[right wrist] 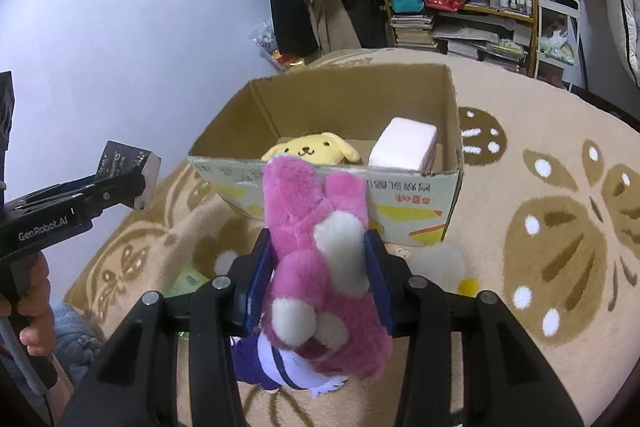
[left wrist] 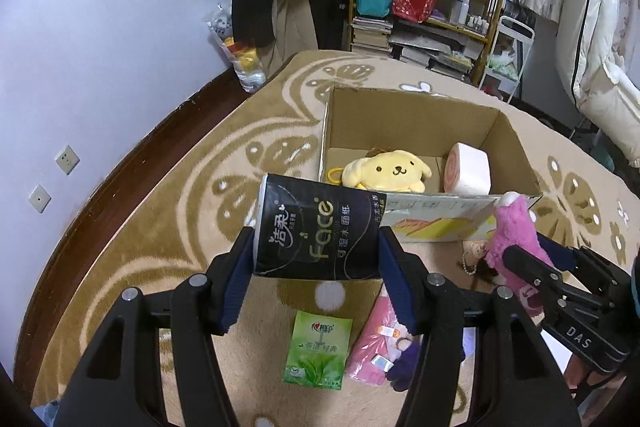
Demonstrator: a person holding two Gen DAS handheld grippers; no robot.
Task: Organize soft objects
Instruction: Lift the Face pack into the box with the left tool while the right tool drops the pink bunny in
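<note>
Gripping tissue pack (left wrist: 316,227), left gripper (left wrist: 316,259) tilted down | right gripper (right wrist: 318,267) clamps pink plush (right wrist: 320,247)

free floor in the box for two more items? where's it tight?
Cardboard box: bare floor behind the yellow plush up to the back wall, and a gap between plush and pink-white roll. Crowded: rug before the box, with green tissue pack and pink cloth.

Black tissue pack (left wrist: 318,229), pink-and-white plush (right wrist: 320,267), yellow dog plush (left wrist: 386,171), brown box (left wrist: 408,115), beige rug (left wrist: 160,227) with tan floral pattern
</note>
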